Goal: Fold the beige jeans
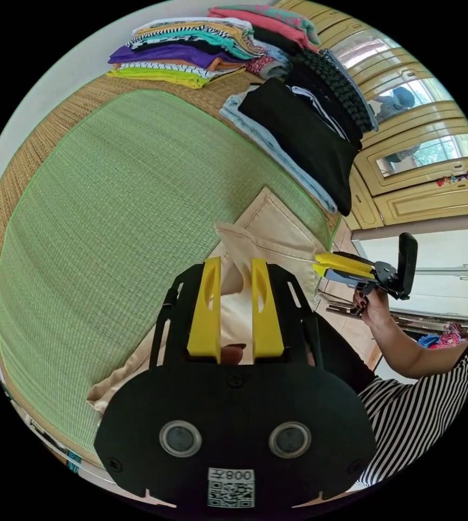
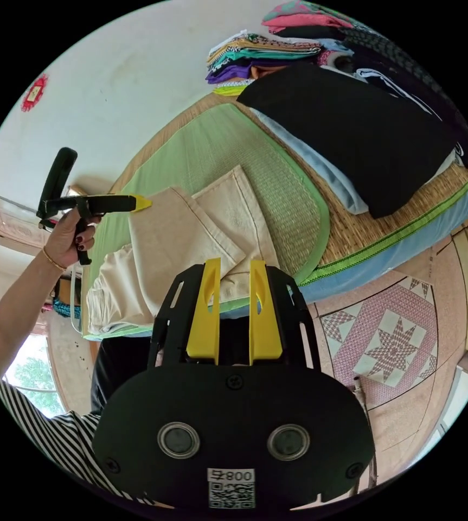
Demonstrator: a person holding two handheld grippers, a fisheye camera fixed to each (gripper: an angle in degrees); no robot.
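With the beige jeans (image 2: 185, 244) half folded on the green mat (image 1: 109, 217), both claws, left (image 1: 236, 271) and right (image 2: 234, 271), are spread (gripping nothing), so pinch the loose edge squarely.

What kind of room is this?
Probably a bedroom at home: a bed with a green woven mat, stacks of folded clothes, yellow cupboards and a patterned tile floor.

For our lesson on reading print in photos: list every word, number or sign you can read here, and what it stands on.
Sticker on the left gripper: small print over a square code, too small to read.
Sticker on the right gripper: the same.
Red wall ornament: too blurred to read.
No other writing can be made out.
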